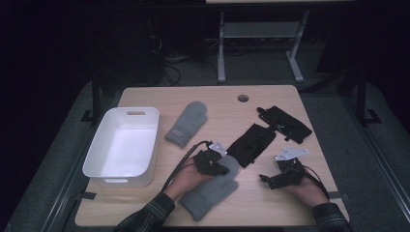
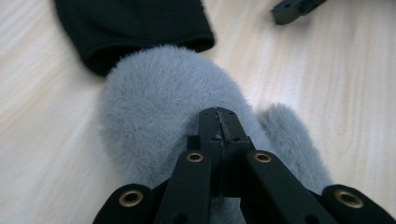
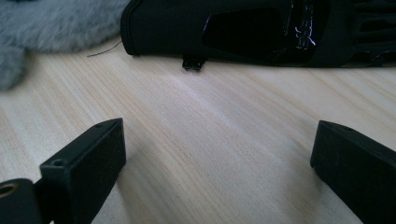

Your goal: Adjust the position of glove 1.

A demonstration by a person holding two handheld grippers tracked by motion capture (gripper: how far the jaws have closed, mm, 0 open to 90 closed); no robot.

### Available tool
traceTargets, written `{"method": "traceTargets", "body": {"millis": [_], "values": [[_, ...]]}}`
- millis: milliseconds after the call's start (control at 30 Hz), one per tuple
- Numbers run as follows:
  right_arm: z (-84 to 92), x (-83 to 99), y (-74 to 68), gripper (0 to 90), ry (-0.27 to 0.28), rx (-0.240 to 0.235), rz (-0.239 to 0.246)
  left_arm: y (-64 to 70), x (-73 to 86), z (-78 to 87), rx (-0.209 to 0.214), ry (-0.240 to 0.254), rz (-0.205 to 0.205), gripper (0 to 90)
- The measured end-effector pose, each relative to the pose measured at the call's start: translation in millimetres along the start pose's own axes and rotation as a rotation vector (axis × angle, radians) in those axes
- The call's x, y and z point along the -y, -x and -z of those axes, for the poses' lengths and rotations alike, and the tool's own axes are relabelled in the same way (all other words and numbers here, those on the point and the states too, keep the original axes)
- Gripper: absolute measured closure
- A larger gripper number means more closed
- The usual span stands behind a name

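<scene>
Free room lies along the lower right of the high view: bare tabletop (image 1: 290, 203) runs along the near edge beside the right claw (image 1: 263, 179), whose jaws stand wide apart over plain wood with nothing between them. Just above that claw, a black glove (image 1: 251, 144) blocks the way toward mid-frame, and a second black glove (image 1: 285, 123) lies beyond it at upper right. The grey mitten (image 1: 212, 193) fills the lower middle under the left claw (image 1: 223, 170), whose jaws are pressed together on its fur. A white bin (image 1: 124, 145) walls off the left side. Between the bin and another grey mitten (image 1: 186, 123) runs a narrow bare strip.
</scene>
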State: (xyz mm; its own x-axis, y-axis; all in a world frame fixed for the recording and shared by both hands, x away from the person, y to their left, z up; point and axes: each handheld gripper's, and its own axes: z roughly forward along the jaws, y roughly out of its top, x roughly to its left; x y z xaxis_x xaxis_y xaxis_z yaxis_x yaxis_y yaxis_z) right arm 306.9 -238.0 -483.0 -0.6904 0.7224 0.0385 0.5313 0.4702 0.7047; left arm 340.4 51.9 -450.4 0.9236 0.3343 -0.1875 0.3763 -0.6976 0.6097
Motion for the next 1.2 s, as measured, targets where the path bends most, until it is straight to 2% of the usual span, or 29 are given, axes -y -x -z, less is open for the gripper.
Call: {"method": "traceTargets", "body": {"millis": [200, 267, 333, 400, 500, 633, 767, 900, 967, 1100, 1200], "values": [[1.1, 0.7, 0.3, 5.4, 0.005, 0.001, 0.0, 9.0, -8.1, -9.9, 0.025, -0.007, -0.032, 89.4], [4.1, 1.0, 2.2, 12.6, 0.002, 0.009, -0.004, 12.9, -13.1, -15.4, 0.037, -0.009, -0.043, 89.4], [6.3, 1.1, 2.7, 15.0, 0.002, 0.009, -0.013, 14.3, -14.9, -17.3, 0.04, -0.006, -0.046, 89.4], [10.5, 2.6, 6.9, 14.8, 0.015, 0.039, -0.011, 16.9, -18.6, -21.1, 0.049, -0.008, -0.058, 89.4], [13.1, 3.6, 11.5, 14.8, 0.026, 0.054, -0.024, 23.7, -25.1, -27.3, 0.066, -0.015, -0.081, 89.4], [11.6, 5.2, 14.3, 14.7, 0.015, 0.063, -0.017, 29.9, -29.8, -31.6, 0.081, -0.016, -0.098, 89.4], [11.8, 5.4, 13.8, 14.7, 0.011, 0.069, -0.024, 30.8, -34.1, -36.0, 0.084, -0.013, -0.108, 89.4], [13.0, 5.9, 16.1, 14.7, 0.008, 0.082, -0.028, 31.7, -44.9, -44.8, 0.099, -0.016, -0.129, 89.4], [13.3, 6.1, 17.6, 14.7, 0.012, 0.085, -0.023, 31.9, -47.1, -46.9, 0.104, -0.013, -0.126, 89.4], [15.9, 8.9, 21.1, 14.7, 0.008, 0.095, -0.048, 32.0, -55.5, -51.4, 0.11, -0.002, -0.139, 89.4], [16.6, 9.9, 23.1, 14.7, 0.013, 0.096, -0.053, 31.6, -56.5, -41.3, 0.094, 0.015, -0.142, 89.3]]}}
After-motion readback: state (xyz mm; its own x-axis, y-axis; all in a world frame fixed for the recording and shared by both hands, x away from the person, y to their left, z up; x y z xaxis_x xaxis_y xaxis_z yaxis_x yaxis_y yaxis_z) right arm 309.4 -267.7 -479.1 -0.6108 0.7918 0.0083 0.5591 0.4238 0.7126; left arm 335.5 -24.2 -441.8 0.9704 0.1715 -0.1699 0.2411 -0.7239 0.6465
